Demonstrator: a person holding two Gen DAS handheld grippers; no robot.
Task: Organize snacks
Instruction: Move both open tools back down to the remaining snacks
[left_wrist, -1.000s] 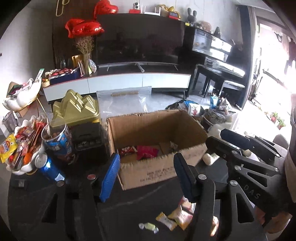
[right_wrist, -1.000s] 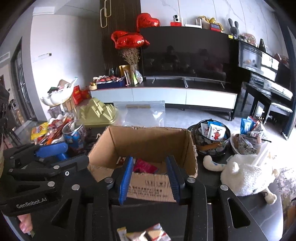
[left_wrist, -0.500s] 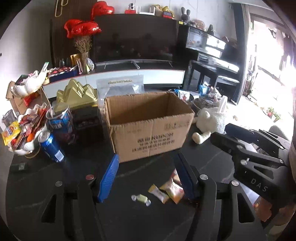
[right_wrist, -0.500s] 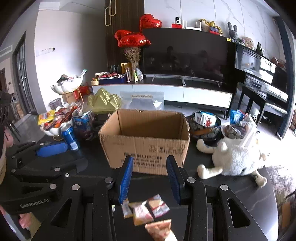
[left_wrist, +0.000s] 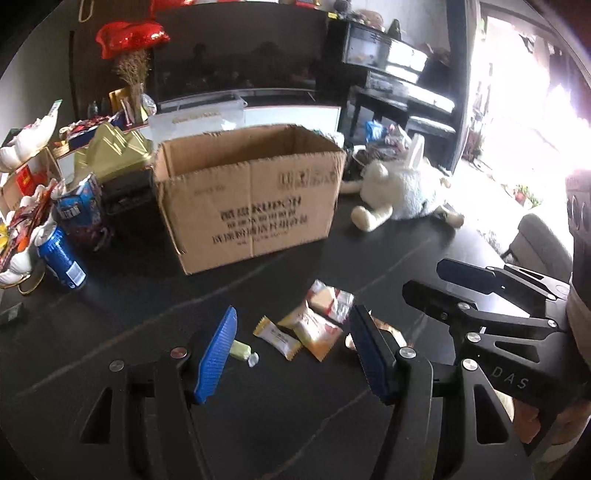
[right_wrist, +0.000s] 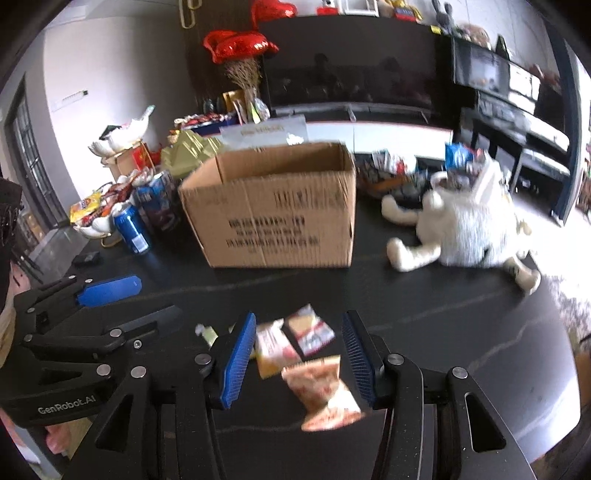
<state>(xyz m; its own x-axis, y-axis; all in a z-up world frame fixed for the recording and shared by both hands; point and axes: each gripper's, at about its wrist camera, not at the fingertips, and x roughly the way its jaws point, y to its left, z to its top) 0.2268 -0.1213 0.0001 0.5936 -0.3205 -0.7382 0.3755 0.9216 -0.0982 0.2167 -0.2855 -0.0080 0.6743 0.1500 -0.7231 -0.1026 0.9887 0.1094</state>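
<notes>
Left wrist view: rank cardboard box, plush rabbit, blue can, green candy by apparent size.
1. cardboard box
2. plush rabbit
3. blue can
4. green candy, smallest even though nearest the camera.

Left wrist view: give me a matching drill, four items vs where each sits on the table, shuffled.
Items:
1. cardboard box
2. blue can
3. white plush rabbit
4. snack packets

Places:
A. right of the box
B. centre of the table
C. left of the box, lying tilted
D. in front of the box, near the grippers

Pairs: 1-B, 2-C, 3-A, 4-D
</notes>
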